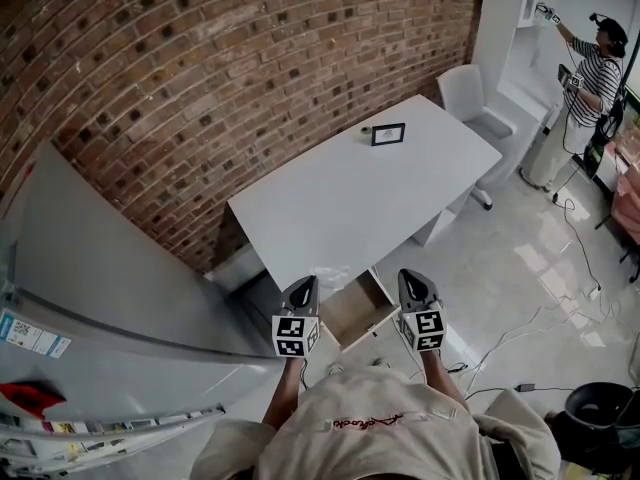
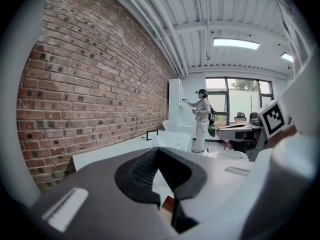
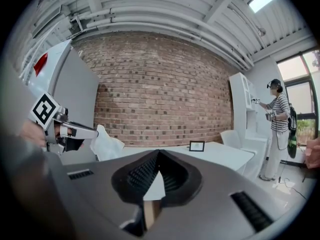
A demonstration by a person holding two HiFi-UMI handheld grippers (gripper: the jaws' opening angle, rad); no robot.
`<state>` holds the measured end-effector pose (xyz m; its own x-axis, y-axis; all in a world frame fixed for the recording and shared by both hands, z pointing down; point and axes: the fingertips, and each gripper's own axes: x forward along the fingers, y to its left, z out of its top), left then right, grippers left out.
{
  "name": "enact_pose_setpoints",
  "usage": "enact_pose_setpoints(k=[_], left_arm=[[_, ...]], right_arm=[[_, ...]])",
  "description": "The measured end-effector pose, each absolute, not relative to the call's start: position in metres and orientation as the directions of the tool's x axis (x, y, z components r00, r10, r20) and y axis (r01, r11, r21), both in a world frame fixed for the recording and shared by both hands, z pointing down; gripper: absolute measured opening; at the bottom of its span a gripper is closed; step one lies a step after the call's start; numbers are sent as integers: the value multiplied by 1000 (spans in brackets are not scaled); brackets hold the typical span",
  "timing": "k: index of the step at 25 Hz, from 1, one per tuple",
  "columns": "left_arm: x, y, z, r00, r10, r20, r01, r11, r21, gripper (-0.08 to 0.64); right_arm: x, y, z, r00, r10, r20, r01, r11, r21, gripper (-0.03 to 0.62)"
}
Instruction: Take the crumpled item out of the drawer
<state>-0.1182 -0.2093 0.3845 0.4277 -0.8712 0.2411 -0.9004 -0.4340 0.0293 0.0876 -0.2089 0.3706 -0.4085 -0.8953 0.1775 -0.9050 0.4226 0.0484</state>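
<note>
Our left gripper (image 1: 303, 288) clamps the crumpled item (image 3: 107, 143); our right gripper (image 1: 416, 280) sits closed, empty. We should raise the item steadily, clear of the drawer (image 1: 352, 306).

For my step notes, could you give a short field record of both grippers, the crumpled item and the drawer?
left gripper: shut on the crumpled white item, out of the drawer
right gripper: shut, nothing between its jaws
drawer: open, under the near edge of the white table
on the table: small black frame, far end
</note>
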Motion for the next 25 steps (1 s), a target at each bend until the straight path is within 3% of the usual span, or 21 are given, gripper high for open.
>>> enact_pose_setpoints(k=[25], left_arm=[[-108,-223,387,451,-857,249,-886,-464,7,9]], right_arm=[[86,-225,374,-408,-893,189,-903,426,65,12]])
